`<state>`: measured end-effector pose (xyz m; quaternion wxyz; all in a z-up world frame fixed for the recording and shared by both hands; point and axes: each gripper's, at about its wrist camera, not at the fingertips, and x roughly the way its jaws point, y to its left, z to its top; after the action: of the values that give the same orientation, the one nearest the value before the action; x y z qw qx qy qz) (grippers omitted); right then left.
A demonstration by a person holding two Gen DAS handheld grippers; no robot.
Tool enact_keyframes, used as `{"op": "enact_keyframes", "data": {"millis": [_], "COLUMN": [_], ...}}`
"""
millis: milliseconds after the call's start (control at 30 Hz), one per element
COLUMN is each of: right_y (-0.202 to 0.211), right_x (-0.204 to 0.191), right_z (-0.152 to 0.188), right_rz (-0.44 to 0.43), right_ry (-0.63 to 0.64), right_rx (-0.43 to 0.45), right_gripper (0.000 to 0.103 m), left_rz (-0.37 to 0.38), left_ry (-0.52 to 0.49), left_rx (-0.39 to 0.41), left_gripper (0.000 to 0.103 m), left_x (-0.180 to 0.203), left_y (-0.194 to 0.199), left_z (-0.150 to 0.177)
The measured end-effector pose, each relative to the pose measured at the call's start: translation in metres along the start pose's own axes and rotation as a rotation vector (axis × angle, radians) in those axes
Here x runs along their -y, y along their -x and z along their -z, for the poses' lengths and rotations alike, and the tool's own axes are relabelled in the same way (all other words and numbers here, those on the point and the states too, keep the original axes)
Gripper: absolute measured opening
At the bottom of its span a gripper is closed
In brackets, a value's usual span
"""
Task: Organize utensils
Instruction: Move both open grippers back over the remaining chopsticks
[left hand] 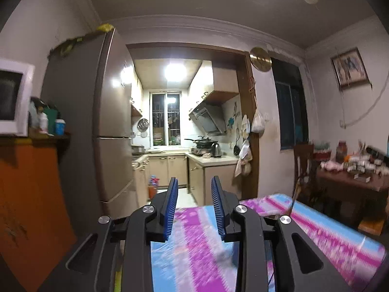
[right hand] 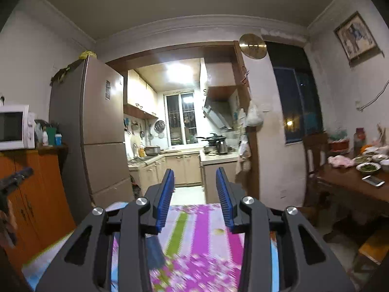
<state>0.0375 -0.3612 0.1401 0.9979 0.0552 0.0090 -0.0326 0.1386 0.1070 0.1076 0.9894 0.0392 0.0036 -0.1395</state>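
Two blue-padded fingers of the left claw (left hand: 194, 187) stand apart, empty, raised level over the pink-and-blue striped cloth bench (left hand: 316, 231); no utensils show. Right view: the right claw (right hand: 195, 177) likewise gapes empty, apparently between grasps.

Home: fridge (left hand: 107, 121), kitchen beyond.

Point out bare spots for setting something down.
Bare: the striped cloth ahead of the right gripper and the left gripper. Crowded: the wooden table with dishes, and the shelf beside the microwave.
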Motion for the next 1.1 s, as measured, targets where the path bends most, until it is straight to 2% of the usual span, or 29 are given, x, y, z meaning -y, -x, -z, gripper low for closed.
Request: {"op": "enact_keyframes", "data": {"millis": [133, 267, 433, 567, 633, 767, 867, 1000, 1100], "right_y": [0.041, 0.077, 0.099, 0.103, 0.106, 0.108, 0.114, 0.122, 0.127], "right_x": [0.015, 0.019, 0.004, -0.018, -0.028, -0.049, -0.067, -0.081, -0.078], "right_z": [0.016, 0.043, 0.104, 0.155, 0.178, 0.212, 0.231, 0.242, 0.245], "right_rz": [0.038, 0.079, 0.088, 0.033, -0.006, -0.047, -0.072, -0.069, -0.058], "right_ry": [0.029, 0.076, 0.117, 0.098, 0.054, 0.038, 0.066, 0.122, 0.118], "right_rx": [-0.038, -0.102, -0.286, -0.449, -0.512, -0.581, -0.603, -0.587, -0.571], "right_gripper": [0.039, 0.043, 0.043, 0.043, 0.043, 0.043, 0.043, 0.042, 0.035], "left_rz": [-0.038, -0.051, 0.002, 0.037, 0.049, 0.035, 0.001, -0.048, -0.048], "left_ry": [-0.061, -0.108, -0.135, -0.120, -0.089, -0.135, -0.115, -0.082, -0.091], "left_rx": [-0.033, -0.118, -0.262, -0.406, -0.447, -0.484, -0.500, -0.464, -0.436], "left_gripper": [0.035, 0.038, 0.038, 0.038, 0.038, 0.038, 0.038, 0.038, 0.038], "left_x": [-0.002, 0.001, 0.021, 0.045, 0.056, 0.076, 0.076, 0.068, 0.069], "left_y": [0.040, 0.078, 0.113, 0.135, 0.146, 0.160, 0.164, 0.160, 0.153], "left_z": [0.022, 0.059, 0.122, 0.183, 0.205, 0.232, 0.245, 0.243, 0.238]}}
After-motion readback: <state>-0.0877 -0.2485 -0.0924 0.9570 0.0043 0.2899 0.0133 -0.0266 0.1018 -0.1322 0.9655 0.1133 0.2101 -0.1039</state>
